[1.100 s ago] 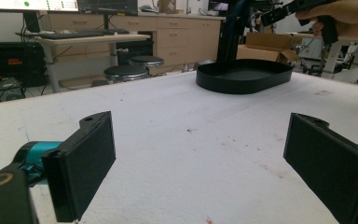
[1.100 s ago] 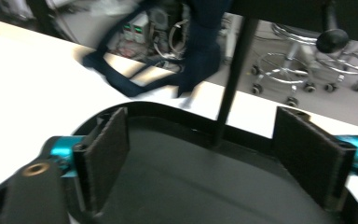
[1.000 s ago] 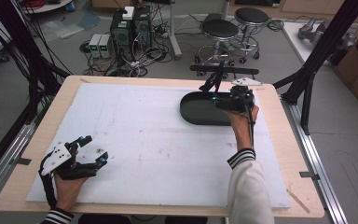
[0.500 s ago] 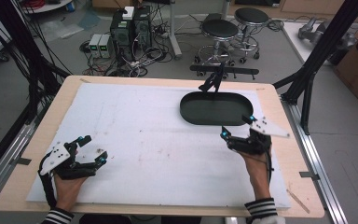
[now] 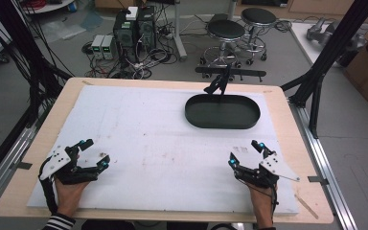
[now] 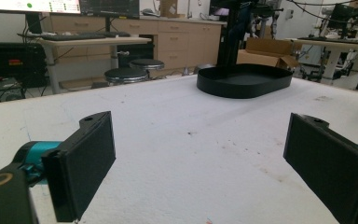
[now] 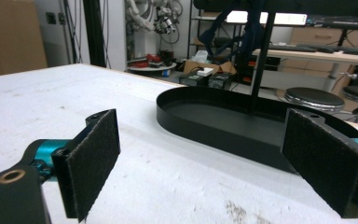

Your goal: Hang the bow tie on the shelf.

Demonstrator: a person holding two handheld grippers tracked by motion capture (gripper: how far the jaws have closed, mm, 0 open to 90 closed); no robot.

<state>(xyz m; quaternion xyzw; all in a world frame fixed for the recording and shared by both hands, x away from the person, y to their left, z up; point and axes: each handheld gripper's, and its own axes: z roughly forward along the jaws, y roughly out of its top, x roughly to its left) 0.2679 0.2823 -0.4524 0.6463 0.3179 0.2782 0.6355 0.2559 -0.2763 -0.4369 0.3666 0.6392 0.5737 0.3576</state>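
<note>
Both grippers rest low on the white foam-topped table (image 5: 163,143) at the person's edge, both empty. Left gripper (image 5: 90,154) jaws spread wide, nothing between the pads; same for the right gripper (image 5: 243,154), wide and holding nothing.

Nearest thing to either: the black oval shallow plastic tray (image 5: 223,111), empty, sitting ahead of the right gripper and slightly to its inner side, near but apart. From the left gripper it lies well apart, ahead and far across to the right (image 6: 244,80). Right hand is clearly the nearer one. Tray long axis runs side to side across the table, so the right gripper faces its long near wall (image 7: 223,128) broadside. A thin black stand (image 5: 218,84) rises at the tray's far rim, behind it from both grippers.

Judgement: any reach for the tray suits the right gripper, going straight forward to pinch the near wall
</note>
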